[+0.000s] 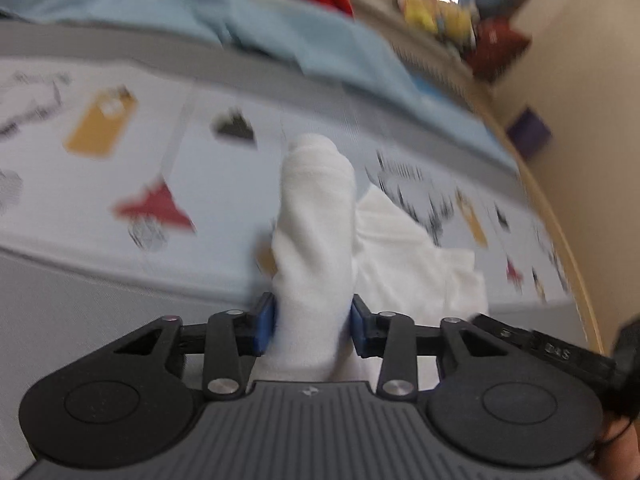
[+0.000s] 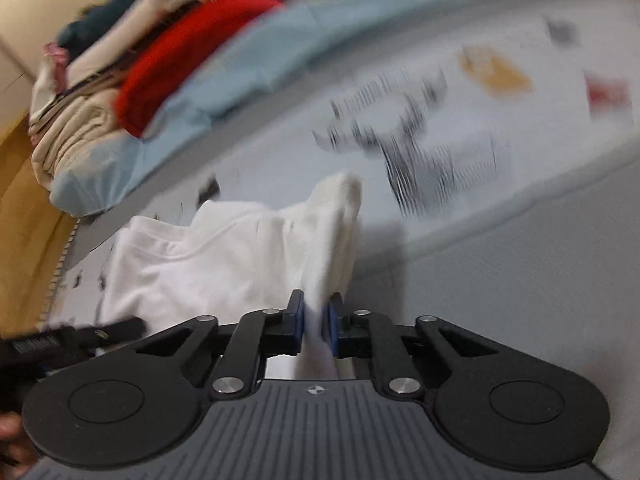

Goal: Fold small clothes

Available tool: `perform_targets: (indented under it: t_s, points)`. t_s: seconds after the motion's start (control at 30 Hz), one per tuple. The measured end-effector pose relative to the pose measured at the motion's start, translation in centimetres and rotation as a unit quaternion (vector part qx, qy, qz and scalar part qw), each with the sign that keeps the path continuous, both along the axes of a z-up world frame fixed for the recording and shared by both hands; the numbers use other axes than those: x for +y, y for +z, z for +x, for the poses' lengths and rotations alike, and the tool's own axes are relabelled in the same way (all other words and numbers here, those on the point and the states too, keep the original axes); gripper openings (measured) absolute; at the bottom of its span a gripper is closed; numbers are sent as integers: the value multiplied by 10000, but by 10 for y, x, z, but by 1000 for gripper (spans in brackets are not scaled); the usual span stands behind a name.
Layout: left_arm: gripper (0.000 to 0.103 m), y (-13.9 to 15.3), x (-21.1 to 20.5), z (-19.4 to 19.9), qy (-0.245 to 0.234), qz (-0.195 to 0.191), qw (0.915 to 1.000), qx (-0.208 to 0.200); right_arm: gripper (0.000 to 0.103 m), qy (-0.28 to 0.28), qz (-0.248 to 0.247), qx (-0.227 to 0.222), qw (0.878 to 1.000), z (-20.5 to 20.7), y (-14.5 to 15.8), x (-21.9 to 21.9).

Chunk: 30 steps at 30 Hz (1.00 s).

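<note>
With both the left gripper [image 1: 313, 326] and right gripper [image 2: 316, 326] jaws clenched on the small white cotton garment [image 2: 224, 256], which is lifted and bunched, folding looks barely begun, while a heap of unsorted clothes [image 2: 132, 68] waits.

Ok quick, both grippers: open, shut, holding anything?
Left gripper: shut on a bunched fold of the white garment.
Right gripper: shut on another edge of the same white garment.

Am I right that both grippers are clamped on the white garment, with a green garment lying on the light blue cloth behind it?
Not quite: that garment is red, not green, as the right wrist view shows. The rest holds: the left gripper and right gripper are both clamped on the white garment, with the light blue cloth behind.
</note>
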<state>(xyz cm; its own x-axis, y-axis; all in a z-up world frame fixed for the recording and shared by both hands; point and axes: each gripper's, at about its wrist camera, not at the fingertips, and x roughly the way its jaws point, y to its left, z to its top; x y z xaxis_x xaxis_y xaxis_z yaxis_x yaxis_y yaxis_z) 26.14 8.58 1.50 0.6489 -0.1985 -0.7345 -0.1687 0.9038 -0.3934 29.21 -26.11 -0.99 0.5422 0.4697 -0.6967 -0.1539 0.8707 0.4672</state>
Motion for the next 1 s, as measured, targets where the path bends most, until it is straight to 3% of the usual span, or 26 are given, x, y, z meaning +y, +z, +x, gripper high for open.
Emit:
perform_targets:
  t_s: [0.07, 0.1, 0.17, 0.23, 0.27, 0.33, 0.37, 0.43, 0.5, 0.63, 0.73, 0.8, 0.9, 0.93, 1.0]
  points:
    - [46, 5, 13, -2, 262, -14, 9996, -82, 18, -316, -154, -367, 9987, 1, 10, 3]
    - [46, 5, 18, -4, 303, -159, 9994, -68, 23, -489, -231, -390, 9978, 2, 11, 1]
    - [46, 5, 21, -7, 224, -327, 9992, 1, 23, -593, -288, -424, 9969, 3, 14, -3]
    - [46, 2, 18, -6, 4, -298, 9994, 150, 23, -55, -75, -493, 9987, -2, 18, -1]
    - [46, -2, 15, -5, -137, -259, 9991, 291, 23, -55, -75, -493, 9987, -2, 18, -1]
    - [45, -15, 10, -2, -366, -138, 9970, 673, 23, 522, -135, -420, 9977, -7, 16, 14]
    - [45, -27, 5, 0, -498, 4, 9936, 1014, 23, 820, -232, -350, 9957, -10, 12, 22]
    - [44, -39, -1, -4, -641, 362, 9902, 1188, 25, 1335, -918, 16, 9868, -14, -8, 38]
    - [44, -32, -1, -7, -569, 319, 9918, 1097, 49, 1340, -1518, 188, 9791, -18, -24, 44]
    - [48, -26, 16, -19, -114, -62, 9932, 1155, 47, 867, -1271, 313, 9876, -14, -18, 31]
    - [53, -34, 26, -23, -11, -116, 9896, 1431, 47, 835, -955, 380, 9912, -19, -13, 26]
    - [55, -43, 27, -22, -35, -312, 9853, 1677, 52, 934, -706, 655, 9910, -20, -17, 24]
    - [54, -51, 25, -22, -21, -369, 9848, 1698, 60, 984, -620, 1159, 9864, -22, -32, 22]
    - [54, -51, 24, -22, 16, -393, 9850, 1678, 59, 926, -586, 1182, 9869, -21, -32, 19]
    - [53, -50, 18, -23, -22, -474, 9856, 1624, 34, 698, -443, 1093, 9906, -19, -28, 11]
